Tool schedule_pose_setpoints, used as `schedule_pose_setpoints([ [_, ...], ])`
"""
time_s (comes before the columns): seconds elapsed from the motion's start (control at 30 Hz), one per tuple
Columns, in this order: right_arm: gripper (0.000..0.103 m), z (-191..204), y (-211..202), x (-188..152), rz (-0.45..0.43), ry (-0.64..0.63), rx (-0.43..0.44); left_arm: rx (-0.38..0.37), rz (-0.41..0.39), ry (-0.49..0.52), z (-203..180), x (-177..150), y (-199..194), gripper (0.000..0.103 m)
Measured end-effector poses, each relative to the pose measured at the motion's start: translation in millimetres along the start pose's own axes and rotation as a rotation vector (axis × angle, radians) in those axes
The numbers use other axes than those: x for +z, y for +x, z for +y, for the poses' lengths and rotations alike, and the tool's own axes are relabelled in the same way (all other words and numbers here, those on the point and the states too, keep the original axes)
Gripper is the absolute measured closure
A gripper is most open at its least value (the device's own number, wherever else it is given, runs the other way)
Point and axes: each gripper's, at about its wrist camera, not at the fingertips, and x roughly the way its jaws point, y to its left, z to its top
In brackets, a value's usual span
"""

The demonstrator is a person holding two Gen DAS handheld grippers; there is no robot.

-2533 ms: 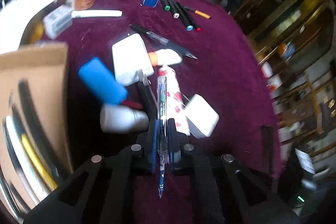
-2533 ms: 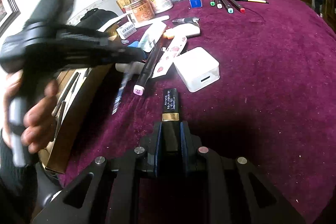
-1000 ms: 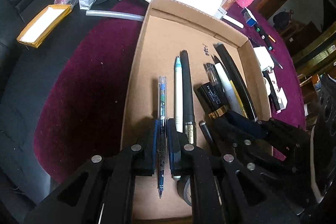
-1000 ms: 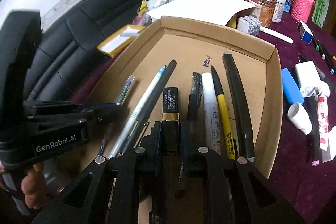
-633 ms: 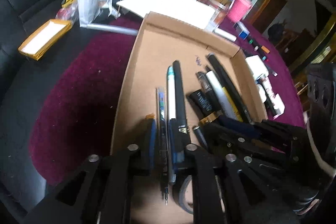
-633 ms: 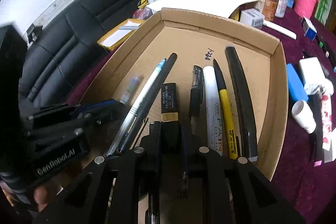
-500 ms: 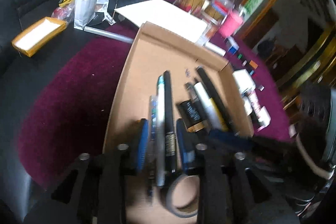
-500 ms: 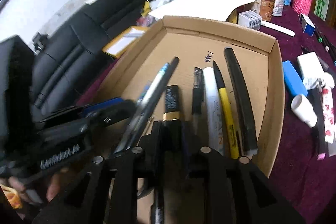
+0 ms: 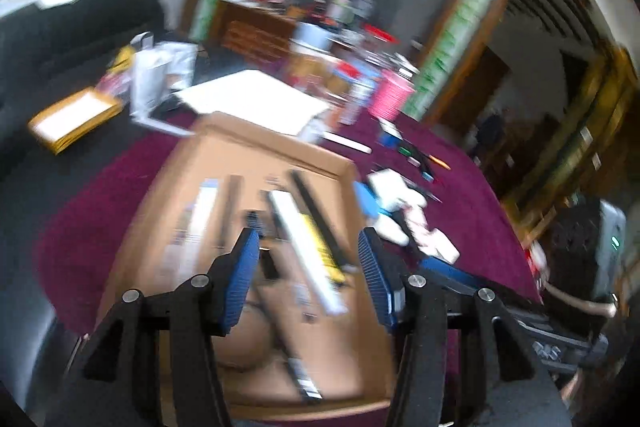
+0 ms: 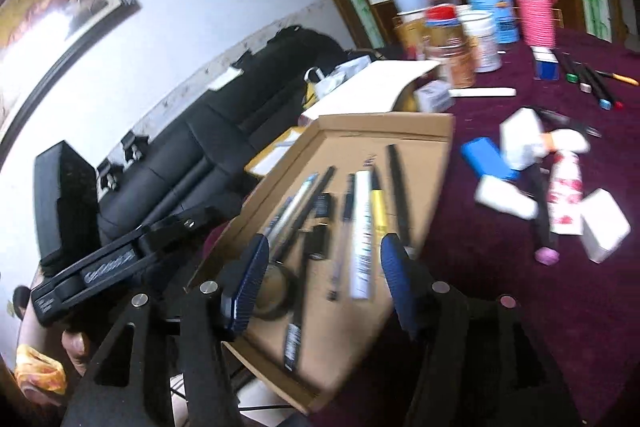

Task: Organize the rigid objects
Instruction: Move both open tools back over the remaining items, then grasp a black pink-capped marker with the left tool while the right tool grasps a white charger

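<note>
A cardboard tray (image 10: pixel 384 121) on the purple tablecloth holds several pens side by side. Among them are a clear pen (image 10: pixel 290 209), a black tube with a gold band (image 10: pixel 322 207), a white marker (image 10: pixel 362 227) and a yellow pen (image 10: pixel 378 203). My right gripper (image 10: pixel 325 247) hovers above the tray's near end, its jaws opening with nothing between them. My left gripper (image 9: pixel 308 243) also hangs over the tray (image 9: pixel 276 143), jaws opening and empty; that view is blurred. The left gripper (image 10: pixel 120 255) shows at the left of the right wrist view, held by a hand (image 10: pixel 76 343).
Loose on the cloth right of the tray lie a blue box (image 10: pixel 486 157), white chargers (image 10: pixel 604 231), a patterned tube (image 10: pixel 566 191) and a row of markers (image 10: pixel 592 83). Jars and a pink cup (image 10: pixel 534 17) stand at the back. A black sofa (image 10: pixel 224 131) is on the left.
Both grippers opened and let go: the clear pen and the black tube now lie in the tray. Both grippers drew back and rose, so more of the room shows.
</note>
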Motion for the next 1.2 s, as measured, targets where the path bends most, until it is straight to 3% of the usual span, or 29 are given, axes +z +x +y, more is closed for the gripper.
schedule_pose_setpoints([
  [0.13,0.049,-38.3,-25.2,-9.4,-0.013,0.061,-0.047,-0.07,0.04,0.058,-47.2,-5.5,13.2,0.053],
  [0.33,0.049,-86.2,-53.7,-14.4,0.011,0.105,-0.095,-0.112,0.166,0.127,-98.9,-14.1,48.4,0.053],
  [0.57,0.049,-121.7,-75.9,-0.9,0.019,0.098,-0.164,-0.125,0.293,0.094,-121.1,-25.8,73.4,0.053],
  [0.83,0.049,-158.0,-35.3,52.7,0.153,-0.003,-0.242,-0.082,0.347,0.047,-120.6,-23.2,95.5,0.053],
  [1.0,0.049,-185.5,-12.1,46.3,0.171,0.025,-0.256,-0.049,0.379,0.057,-123.9,-18.6,124.9,0.053],
  [1.1,0.049,-189.8,-7.1,42.1,0.185,-0.002,-0.298,-0.058,0.423,0.056,-128.3,-17.4,146.9,0.053],
  [1.2,0.051,-190.5,-3.5,36.3,0.215,-0.01,-0.288,-0.067,0.471,0.032,-129.7,-16.9,167.6,0.053],
])
